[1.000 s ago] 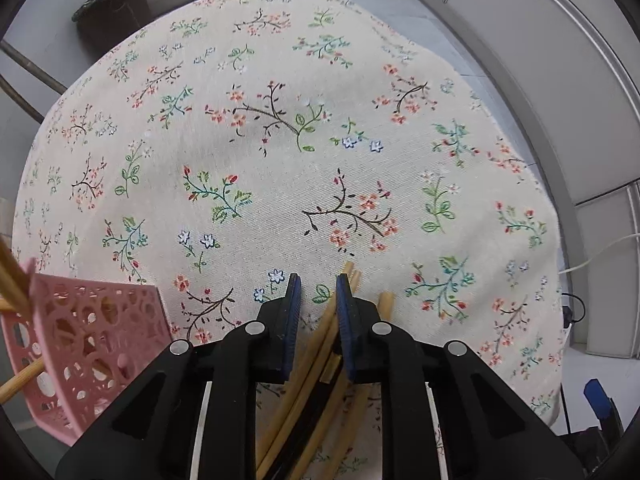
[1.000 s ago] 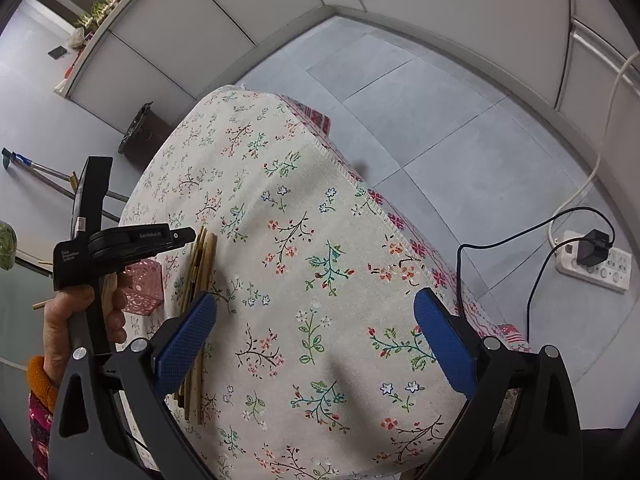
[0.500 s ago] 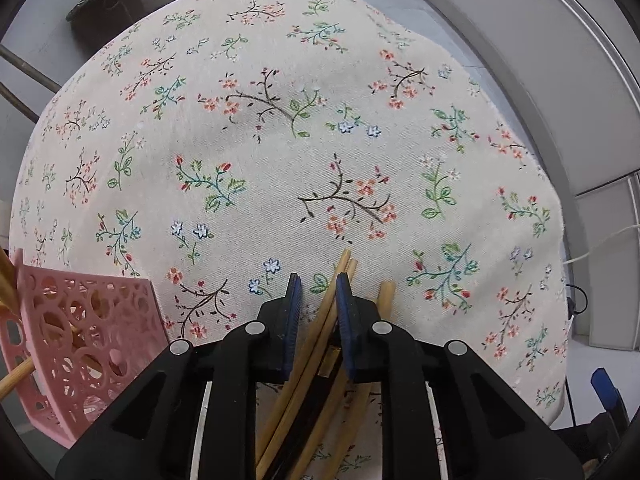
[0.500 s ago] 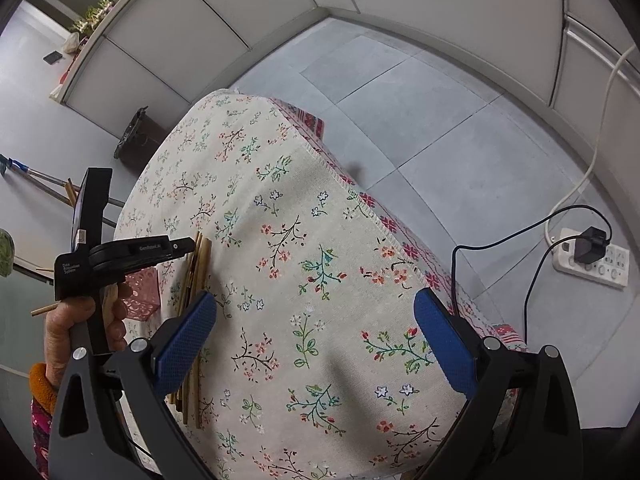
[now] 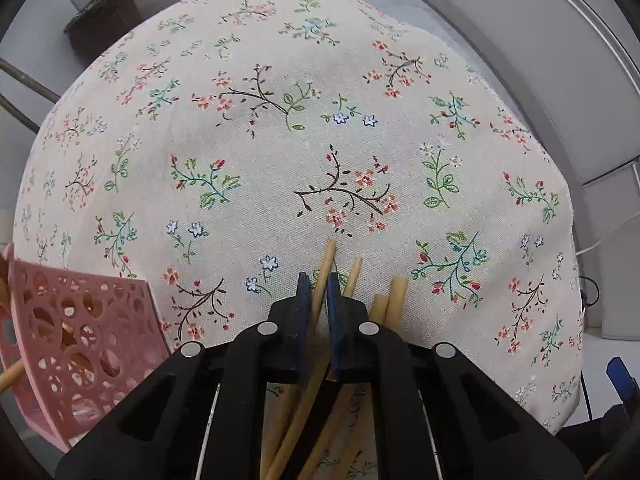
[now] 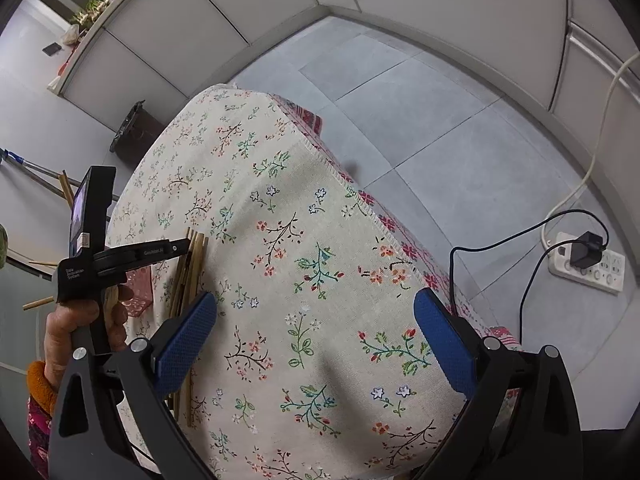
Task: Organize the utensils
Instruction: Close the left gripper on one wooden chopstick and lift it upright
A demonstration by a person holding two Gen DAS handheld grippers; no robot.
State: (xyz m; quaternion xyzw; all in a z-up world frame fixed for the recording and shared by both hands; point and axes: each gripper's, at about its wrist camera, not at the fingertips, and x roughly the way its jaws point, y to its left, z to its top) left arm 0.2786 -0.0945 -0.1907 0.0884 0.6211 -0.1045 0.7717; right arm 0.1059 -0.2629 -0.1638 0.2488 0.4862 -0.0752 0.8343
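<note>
Several bamboo chopsticks (image 5: pixel 394 296) lie in a loose bundle on the flowered tablecloth (image 5: pixel 280 140). My left gripper (image 5: pixel 318 280) points almost straight down over them. Its jaws are closing, with one chopstick (image 5: pixel 329 252) pinched between the blue pads. A pink perforated basket (image 5: pixel 80 328) with chopsticks in it stands to the left. In the right wrist view, the left gripper (image 6: pixel 180 246) sits over the chopstick bundle (image 6: pixel 192 268), held by a person's hand (image 6: pixel 76 328). My right gripper (image 6: pixel 316 308) hovers wide open above the cloth, holding nothing.
The table's right edge (image 6: pixel 360 196) drops to a grey tiled floor. A power strip (image 6: pixel 588 268) with a black cable lies on the floor at right. A dark bin (image 5: pixel 100 20) stands beyond the table's far left corner.
The left jaws have narrowed from a gap around several sticks to a pinch on a single chopstick. The right gripper has not moved.
</note>
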